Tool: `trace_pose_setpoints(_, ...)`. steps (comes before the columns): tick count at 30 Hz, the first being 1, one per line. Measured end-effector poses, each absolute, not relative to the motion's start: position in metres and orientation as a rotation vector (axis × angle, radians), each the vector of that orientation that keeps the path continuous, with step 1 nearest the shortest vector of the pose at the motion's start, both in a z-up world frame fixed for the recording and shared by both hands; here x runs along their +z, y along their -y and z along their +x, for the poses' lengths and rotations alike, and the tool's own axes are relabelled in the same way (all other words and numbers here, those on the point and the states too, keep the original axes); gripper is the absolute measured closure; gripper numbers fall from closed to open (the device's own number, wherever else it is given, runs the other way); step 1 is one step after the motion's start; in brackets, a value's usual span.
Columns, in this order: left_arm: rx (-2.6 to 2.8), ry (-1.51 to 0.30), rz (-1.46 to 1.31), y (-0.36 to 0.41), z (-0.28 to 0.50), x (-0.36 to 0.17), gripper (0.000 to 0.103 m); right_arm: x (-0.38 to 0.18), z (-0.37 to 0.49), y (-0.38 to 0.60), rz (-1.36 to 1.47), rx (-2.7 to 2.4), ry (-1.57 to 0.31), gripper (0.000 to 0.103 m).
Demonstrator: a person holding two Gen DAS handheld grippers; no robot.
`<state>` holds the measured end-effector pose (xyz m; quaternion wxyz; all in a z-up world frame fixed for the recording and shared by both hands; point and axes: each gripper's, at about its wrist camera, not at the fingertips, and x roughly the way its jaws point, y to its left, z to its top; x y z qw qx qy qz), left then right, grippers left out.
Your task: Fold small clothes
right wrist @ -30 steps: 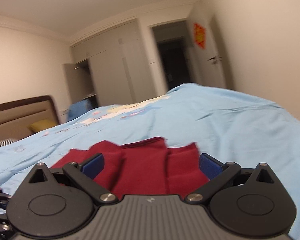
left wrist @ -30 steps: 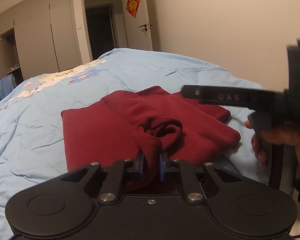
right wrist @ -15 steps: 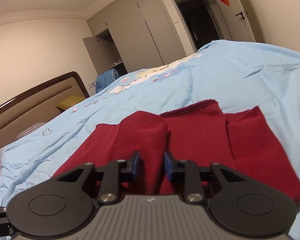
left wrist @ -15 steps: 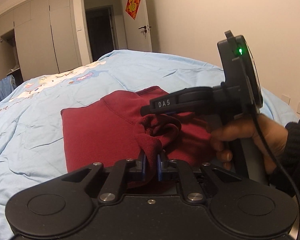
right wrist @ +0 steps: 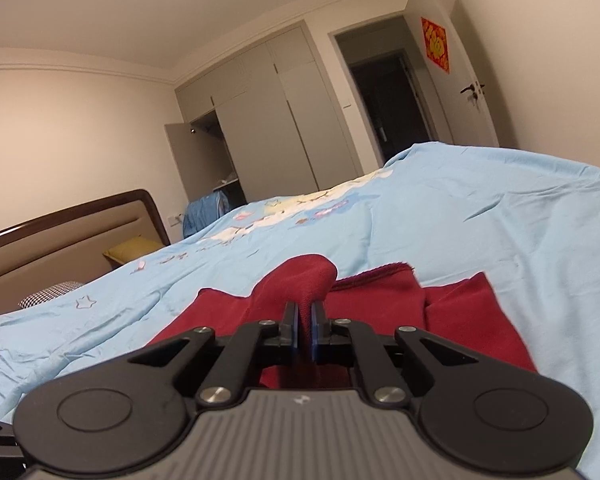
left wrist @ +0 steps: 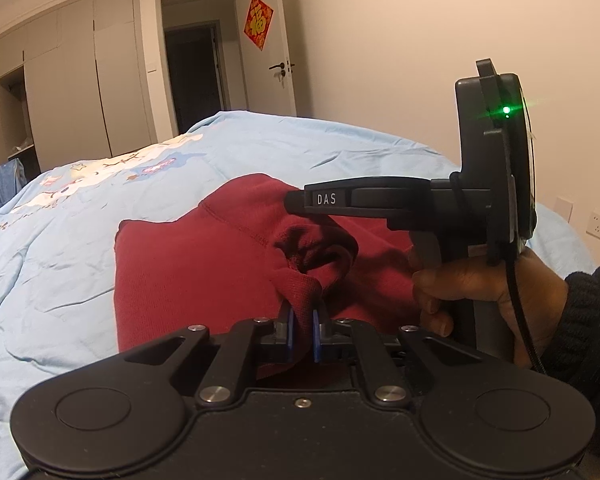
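A dark red garment [left wrist: 188,264] lies partly folded on the light blue bedspread [left wrist: 60,232]. My left gripper [left wrist: 302,330] is shut on a bunched fold of it at the near edge. In the left wrist view the right gripper's body [left wrist: 492,184] reaches in from the right, held by a hand [left wrist: 476,284], its tip over the garment's far part. In the right wrist view my right gripper [right wrist: 305,326] is shut on a raised fold of the red garment [right wrist: 468,320], lifting a hump of cloth ahead of the jaws.
The blue bedspread [right wrist: 480,220] stretches far beyond the garment. A headboard [right wrist: 60,248] and yellow pillow [right wrist: 134,248] stand at the left. Wardrobe doors [right wrist: 284,128], a dark doorway [right wrist: 388,108] and a white door [left wrist: 284,76] lie at the room's far side.
My right gripper came down onto the garment and went from wide open to shut on a fold, then lifted it. The left gripper kept its hold and stayed nearly still.
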<state>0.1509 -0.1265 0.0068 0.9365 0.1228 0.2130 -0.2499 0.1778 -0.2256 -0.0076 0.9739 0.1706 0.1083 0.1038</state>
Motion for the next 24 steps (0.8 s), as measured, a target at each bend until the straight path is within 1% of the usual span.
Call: trace_pose_setpoints(24, -0.629, -0.432, 0.200, 0.144, 0.167, 0.003, 0.095, -0.012, 0.164, 0.274, 0.442, 0.033, -0.116, 0.096)
